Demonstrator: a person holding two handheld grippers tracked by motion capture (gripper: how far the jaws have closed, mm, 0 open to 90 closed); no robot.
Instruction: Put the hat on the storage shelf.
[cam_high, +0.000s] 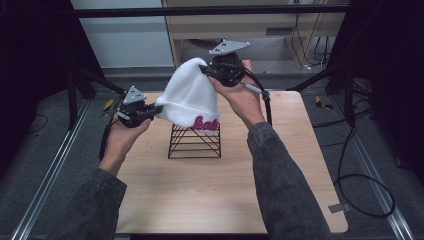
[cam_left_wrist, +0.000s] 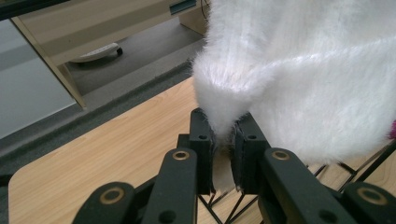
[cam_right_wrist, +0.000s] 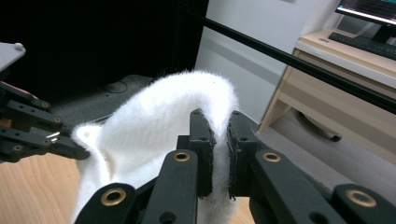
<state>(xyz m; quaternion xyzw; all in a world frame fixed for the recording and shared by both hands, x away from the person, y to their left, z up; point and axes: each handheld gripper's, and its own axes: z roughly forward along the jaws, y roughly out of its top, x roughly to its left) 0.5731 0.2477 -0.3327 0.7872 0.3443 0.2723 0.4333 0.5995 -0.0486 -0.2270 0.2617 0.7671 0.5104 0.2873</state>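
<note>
A fluffy white beanie with pink lettering on its cuff hangs in the air over a black wire stand. My left gripper is shut on the beanie's left cuff edge; in the left gripper view the white fabric is pinched between the jaws of the left gripper. My right gripper is shut on the beanie's top, higher and farther back. In the right gripper view the beanie folds over the right gripper, and the left gripper shows at the far left.
The wooden table holds the wire stand at its middle. Black frame bars run across the back, with a desk behind. Cables lie on the floor at the right.
</note>
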